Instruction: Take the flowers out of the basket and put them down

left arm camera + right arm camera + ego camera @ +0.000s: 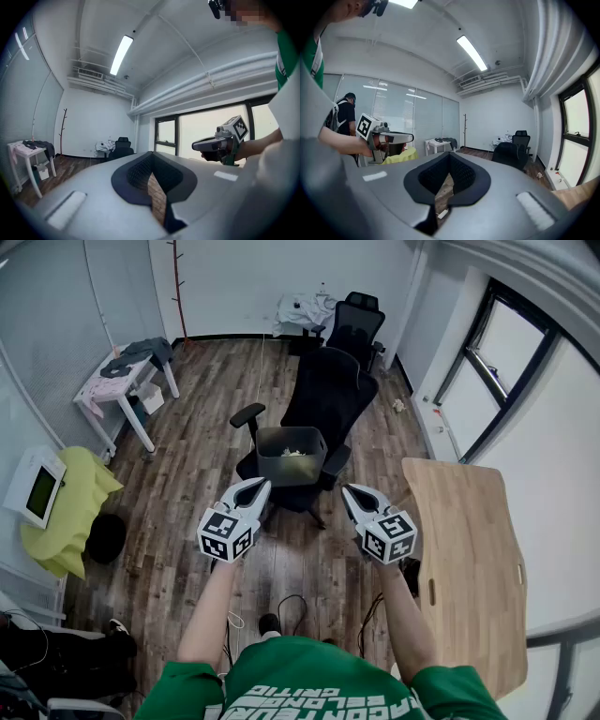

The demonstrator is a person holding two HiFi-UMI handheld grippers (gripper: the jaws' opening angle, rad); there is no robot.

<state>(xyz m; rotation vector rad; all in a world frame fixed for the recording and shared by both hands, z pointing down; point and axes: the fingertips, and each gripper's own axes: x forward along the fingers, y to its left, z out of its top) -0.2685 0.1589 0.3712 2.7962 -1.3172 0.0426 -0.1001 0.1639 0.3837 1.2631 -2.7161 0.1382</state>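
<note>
At twelve o'clock, on the black office chair (330,390), sits the grey basket (291,471) with pale flowers (293,453) inside. Left gripper (260,486) and right gripper (349,491) hover before it, clenched and empty, seemingly poised to reach in.

The basket (291,470) is 1 dark grey, box-shaped container with an open top. It stands upright on the seat of a black office chair (330,395), near the middle of the room. The flowers (293,453) lie inside it, low under the rim, as a small pale whitish-yellow heap. Their single shapes are too small to tell.
</note>
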